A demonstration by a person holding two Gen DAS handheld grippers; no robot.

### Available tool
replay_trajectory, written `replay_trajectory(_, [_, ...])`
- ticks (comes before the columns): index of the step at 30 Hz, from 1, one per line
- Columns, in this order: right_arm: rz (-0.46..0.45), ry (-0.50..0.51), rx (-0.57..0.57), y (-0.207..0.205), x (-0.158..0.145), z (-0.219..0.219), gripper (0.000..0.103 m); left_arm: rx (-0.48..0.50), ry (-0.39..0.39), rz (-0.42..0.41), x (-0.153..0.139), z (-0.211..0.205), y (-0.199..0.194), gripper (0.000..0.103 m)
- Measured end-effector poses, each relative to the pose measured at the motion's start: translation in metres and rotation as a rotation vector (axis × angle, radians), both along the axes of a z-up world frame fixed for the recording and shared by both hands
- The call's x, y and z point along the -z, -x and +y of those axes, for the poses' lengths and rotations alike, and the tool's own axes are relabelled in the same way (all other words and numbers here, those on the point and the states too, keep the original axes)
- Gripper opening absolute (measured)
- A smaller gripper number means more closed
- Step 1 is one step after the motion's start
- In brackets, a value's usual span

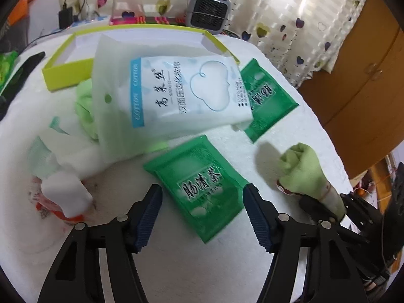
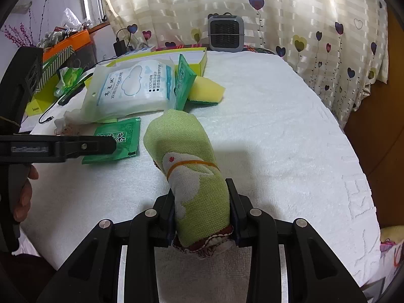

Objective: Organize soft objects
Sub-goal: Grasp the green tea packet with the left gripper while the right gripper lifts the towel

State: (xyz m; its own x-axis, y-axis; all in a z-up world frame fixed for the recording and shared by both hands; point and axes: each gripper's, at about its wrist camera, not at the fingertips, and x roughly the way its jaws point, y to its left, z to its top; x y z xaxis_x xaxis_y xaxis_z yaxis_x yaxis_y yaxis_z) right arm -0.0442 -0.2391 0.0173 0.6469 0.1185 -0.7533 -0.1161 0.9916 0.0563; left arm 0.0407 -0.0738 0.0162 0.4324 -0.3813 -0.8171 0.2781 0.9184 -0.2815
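At lower centre, left hand-held gripper [image 1: 203, 208]: jaws spread wide, gripping nothing, one blue pad on each side of a flat green foil tea sachet [image 1: 199, 186] lying on the white towel-covered counter [image 1: 290, 126].
Lower centre, right hand-held gripper [image 2: 202, 210]: jaws closed on a rolled light-green cloth bundle with a white bird pattern [image 2: 192, 174], banded with an orange elastic, pointing up-frame above the counter.
Mid-frame, left view: white cotton-pad pack in a clear bag [image 1: 181, 93], overlapping a second green sachet [image 1: 267, 98] to its right.
Upper left: open lime-green cardboard box [image 1: 68, 73].
Upper centre, right view: yellow sponge block [image 2: 208, 92]; behind it a grey small fan heater [image 2: 226, 34].
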Motion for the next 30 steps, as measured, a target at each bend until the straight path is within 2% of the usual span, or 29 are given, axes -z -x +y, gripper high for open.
replay_trajectory(4, [-0.004,0.005,-0.003,-0.001,0.001,0.002,0.034,-0.023,0.028,0.018,0.001,0.004,-0.005,0.066])
replay_trajectory(10, [-0.008,-0.006,0.000,-0.002,0.003,0.000,0.034,-0.079,0.183,0.067,0.005,0.020,-0.010,0.066])
replay_trajectory(12, [-0.010,-0.007,0.001,-0.002,0.003,0.000,0.034,-0.081,0.213,0.071,0.006,0.022,-0.011,0.066])
replay_trajectory(14, [-0.011,-0.008,0.001,-0.002,0.003,0.000,0.034,-0.069,0.253,0.098,0.008,0.021,-0.013,0.057])
replay_trajectory(19, [-0.014,-0.009,0.002,-0.002,0.004,-0.001,0.034,-0.057,0.217,0.088,0.007,0.011,-0.017,0.053])
replay_trajectory(21, [-0.014,-0.009,0.000,-0.003,0.004,-0.001,0.035,-0.061,0.195,0.079,0.007,0.009,-0.018,0.043])
replay_trajectory(23, [-0.014,-0.009,0.002,-0.002,0.004,-0.001,0.035,-0.073,0.178,0.078,0.009,0.010,-0.019,0.027])
replay_trajectory(25, [-0.015,-0.007,0.001,-0.002,0.004,-0.001,0.035,-0.082,0.174,0.081,0.011,0.012,-0.021,0.020])
replay_trajectory(30, [-0.016,-0.006,0.000,-0.003,0.004,-0.003,0.035,-0.083,0.182,0.080,0.012,0.014,-0.022,0.016])
